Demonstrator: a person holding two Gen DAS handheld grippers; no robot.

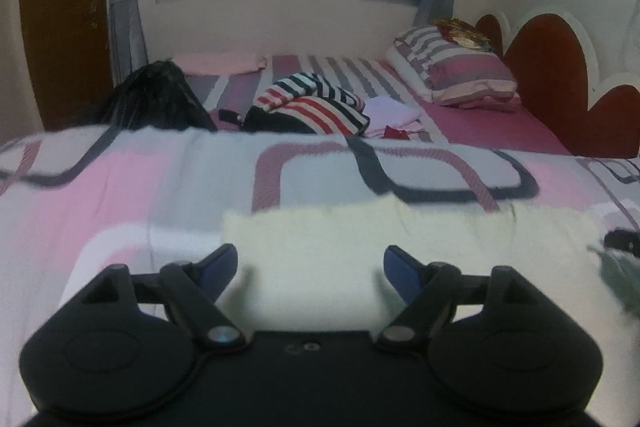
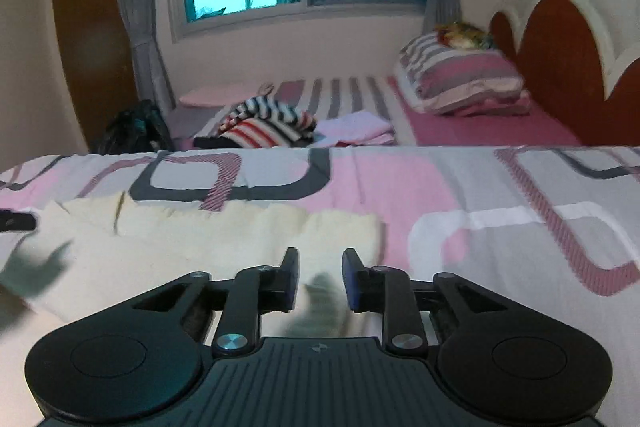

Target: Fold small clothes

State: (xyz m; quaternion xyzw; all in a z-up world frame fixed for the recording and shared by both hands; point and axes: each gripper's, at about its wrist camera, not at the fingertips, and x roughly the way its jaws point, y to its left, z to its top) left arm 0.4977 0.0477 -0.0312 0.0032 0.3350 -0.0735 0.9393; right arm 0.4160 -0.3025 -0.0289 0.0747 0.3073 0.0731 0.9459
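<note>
Cream cloth (image 1: 400, 251) lies flat on the patterned blanket (image 1: 120, 195), lower centre of the left view, lower left to centre of the right view. Its long axis runs left-right across both frames, far edge about parallel to the blanket's ridge; too little detail to tell any neck or hem end. Left gripper (image 1: 310, 263): jaws wide, nothing between them, low over the cloth's left part, near its left edge. Right gripper (image 2: 320, 269): jaws narrower but still apart, nothing pinched, near the cloth's right end. A dark smear between those fingers is blurred, can't tell what it is. My read: step in hand is grabbing the near edge at both ends. To do it well: bite only the top layer, not the blanket, keep both pinches level, lift together, carry across the short axis so edges meet. Striped clothes (image 1: 316, 103) and pillow (image 1: 460, 75) sit well behind, upper half of frame.
</note>
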